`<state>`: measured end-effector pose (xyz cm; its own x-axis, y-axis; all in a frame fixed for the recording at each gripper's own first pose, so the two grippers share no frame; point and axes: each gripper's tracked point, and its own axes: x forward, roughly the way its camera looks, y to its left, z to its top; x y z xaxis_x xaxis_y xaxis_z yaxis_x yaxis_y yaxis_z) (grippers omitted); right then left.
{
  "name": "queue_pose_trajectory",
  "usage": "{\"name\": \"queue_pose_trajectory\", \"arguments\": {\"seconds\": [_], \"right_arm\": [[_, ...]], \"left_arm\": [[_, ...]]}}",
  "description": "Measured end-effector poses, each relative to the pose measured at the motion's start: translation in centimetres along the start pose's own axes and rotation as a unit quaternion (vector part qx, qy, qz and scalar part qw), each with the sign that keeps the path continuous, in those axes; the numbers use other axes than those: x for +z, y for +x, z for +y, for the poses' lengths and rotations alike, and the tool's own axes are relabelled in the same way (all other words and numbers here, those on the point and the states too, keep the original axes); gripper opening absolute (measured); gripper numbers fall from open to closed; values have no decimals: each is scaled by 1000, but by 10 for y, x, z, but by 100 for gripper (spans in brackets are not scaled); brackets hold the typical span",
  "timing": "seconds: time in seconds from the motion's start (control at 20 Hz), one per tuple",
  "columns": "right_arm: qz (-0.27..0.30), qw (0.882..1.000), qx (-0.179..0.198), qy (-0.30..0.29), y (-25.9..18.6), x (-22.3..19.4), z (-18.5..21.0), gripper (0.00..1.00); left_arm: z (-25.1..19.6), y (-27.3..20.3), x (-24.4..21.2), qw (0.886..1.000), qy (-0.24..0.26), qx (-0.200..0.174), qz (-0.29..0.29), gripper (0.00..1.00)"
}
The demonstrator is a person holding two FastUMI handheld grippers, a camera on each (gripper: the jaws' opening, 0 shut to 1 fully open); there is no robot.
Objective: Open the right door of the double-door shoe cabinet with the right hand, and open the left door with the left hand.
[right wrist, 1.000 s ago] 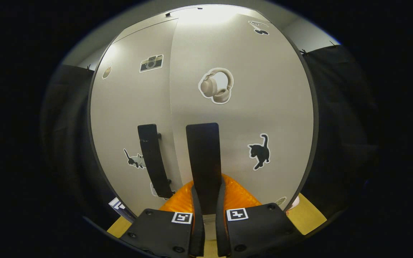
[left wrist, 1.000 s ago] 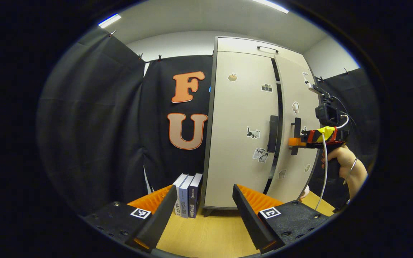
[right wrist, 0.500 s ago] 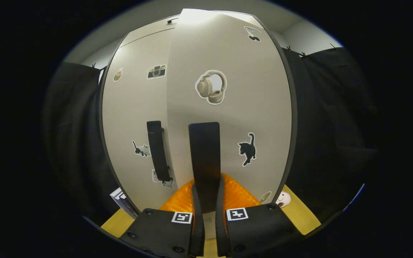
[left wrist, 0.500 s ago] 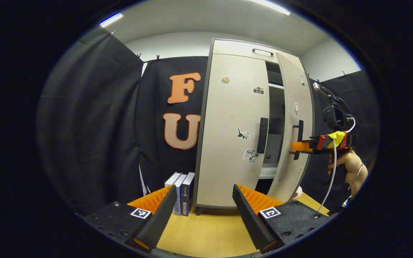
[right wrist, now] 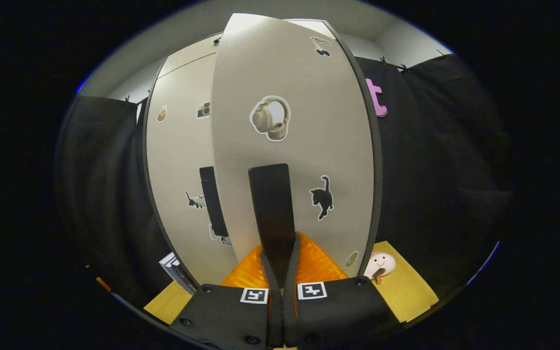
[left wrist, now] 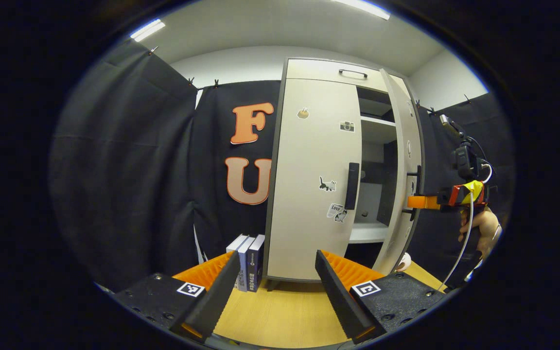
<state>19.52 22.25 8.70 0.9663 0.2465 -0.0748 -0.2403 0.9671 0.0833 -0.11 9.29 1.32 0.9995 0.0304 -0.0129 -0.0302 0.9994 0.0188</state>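
Cabinet stands upright at the back of the bench. Left door flush shut, its handle untouched. Right door swung well out on its right-edge hinge; shelves visible through the gap.

Right tool clenched on the right door's handle, both fingers pressed to its lower end. From the left gripper view it sits out at the door's edge, a hand behind it, cable hanging down.

Left tool released, jaws wide apart, low over the bench's front, well clear of the cabinet and pointed at the left door.

Around: three books upright just beside the cabinet's left side; a small pink toy on the bench by the right door's lower corner. Nothing between the left tool and the left handle.

Since a second ago the right door has gone from barely cracked to widely open, the right tool riding outward with it. Left tool much as before.
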Motion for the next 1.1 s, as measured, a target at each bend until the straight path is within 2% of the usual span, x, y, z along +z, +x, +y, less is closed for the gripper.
{"name": "queue_pose_trajectory", "arguments": {"seconds": [0.55,1.1], "right_arm": [[-3,1000,-5,-3,-21,3,-24,8],[-13,999,-33,-11,-29,8,-50,9]], "left_arm": [[-36,-11,6,1000,-2,5,-12,95],[-69,-8,3,1000,1,10,-13,95]]}}
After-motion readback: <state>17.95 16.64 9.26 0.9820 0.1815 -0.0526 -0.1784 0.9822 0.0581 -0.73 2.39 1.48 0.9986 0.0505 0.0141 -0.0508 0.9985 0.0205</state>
